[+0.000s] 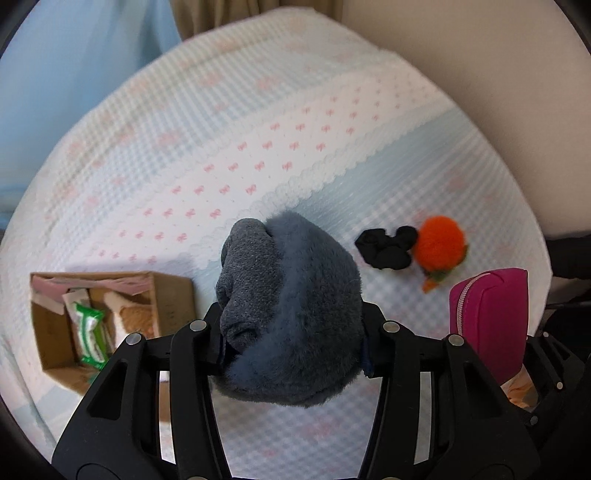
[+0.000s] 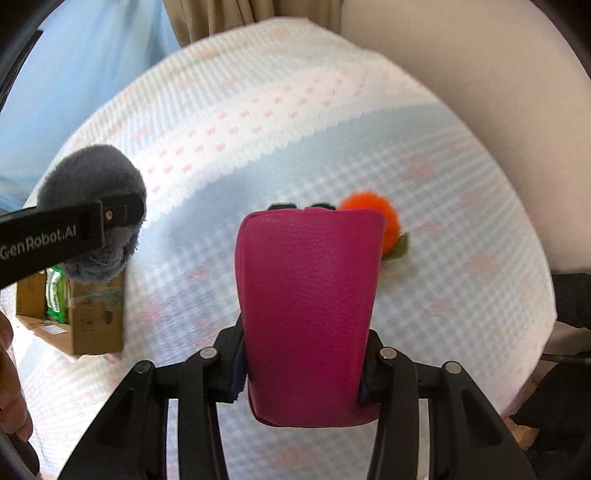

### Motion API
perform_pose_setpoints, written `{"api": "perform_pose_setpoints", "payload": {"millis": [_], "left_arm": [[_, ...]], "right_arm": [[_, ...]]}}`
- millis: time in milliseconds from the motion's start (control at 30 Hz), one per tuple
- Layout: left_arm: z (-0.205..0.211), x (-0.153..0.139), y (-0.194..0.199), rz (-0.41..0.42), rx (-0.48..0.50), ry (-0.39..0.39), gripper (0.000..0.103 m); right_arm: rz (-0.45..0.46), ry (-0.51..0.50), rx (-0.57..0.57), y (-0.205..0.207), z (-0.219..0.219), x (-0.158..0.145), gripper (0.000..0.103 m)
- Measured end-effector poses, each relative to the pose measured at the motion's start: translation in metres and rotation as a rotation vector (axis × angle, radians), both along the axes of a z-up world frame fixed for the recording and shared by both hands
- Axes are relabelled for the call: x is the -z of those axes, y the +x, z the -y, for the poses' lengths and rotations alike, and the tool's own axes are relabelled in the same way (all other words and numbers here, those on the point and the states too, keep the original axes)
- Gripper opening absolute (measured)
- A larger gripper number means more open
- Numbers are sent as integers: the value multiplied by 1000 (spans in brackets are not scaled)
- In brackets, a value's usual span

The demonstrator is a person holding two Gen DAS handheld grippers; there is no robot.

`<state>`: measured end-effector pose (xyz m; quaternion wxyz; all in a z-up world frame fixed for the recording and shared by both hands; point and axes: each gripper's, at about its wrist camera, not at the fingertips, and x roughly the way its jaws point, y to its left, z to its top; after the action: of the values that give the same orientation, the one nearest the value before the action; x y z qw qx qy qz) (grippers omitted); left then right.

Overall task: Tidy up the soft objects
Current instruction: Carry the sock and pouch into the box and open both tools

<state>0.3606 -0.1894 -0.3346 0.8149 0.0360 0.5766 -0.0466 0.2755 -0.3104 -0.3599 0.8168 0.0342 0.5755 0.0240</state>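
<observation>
place: home bedroom | evidence: bed [image 1: 258, 122] in bow-print checked quilt, beige curtain [image 1: 258, 14], plain wall [image 1: 480, 55]

The grey bundle [image 1: 291, 314] is fluffy plush and knit. The pink pouch [image 2: 308, 314] looks like grained leather. The box [image 1: 173, 299] is matt cardboard.

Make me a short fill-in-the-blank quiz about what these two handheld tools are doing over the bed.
1. The left tool grips a fuzzy ____ plush item.
2. The right tool grips a ____ zippered pouch.
3. Beside the black scrunchie lies a fluffy ____ pompom.
4. The green packet sits in a ____ box.

Missing: grey; magenta; orange; cardboard
</observation>
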Motion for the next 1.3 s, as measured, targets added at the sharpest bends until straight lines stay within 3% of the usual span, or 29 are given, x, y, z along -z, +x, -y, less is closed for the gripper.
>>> {"api": "perform_pose_setpoints", "payload": {"millis": [333, 667, 1067, 1300], "left_arm": [[-53, -81, -66, 139, -38, -61, 46], [-172, -130, -130, 218, -121, -60, 46], [-295, -121, -141, 187, -242, -30, 46], [-347, -92, -122, 129, -322, -35, 46]], "right_arm": [[128, -19, -35, -30, -31, -80, 40], [260, 60, -129, -65, -122, -152, 40], [242, 129, -268, -54, -237, -159, 40], [175, 149, -362, -22, -287, -136, 40]]}}
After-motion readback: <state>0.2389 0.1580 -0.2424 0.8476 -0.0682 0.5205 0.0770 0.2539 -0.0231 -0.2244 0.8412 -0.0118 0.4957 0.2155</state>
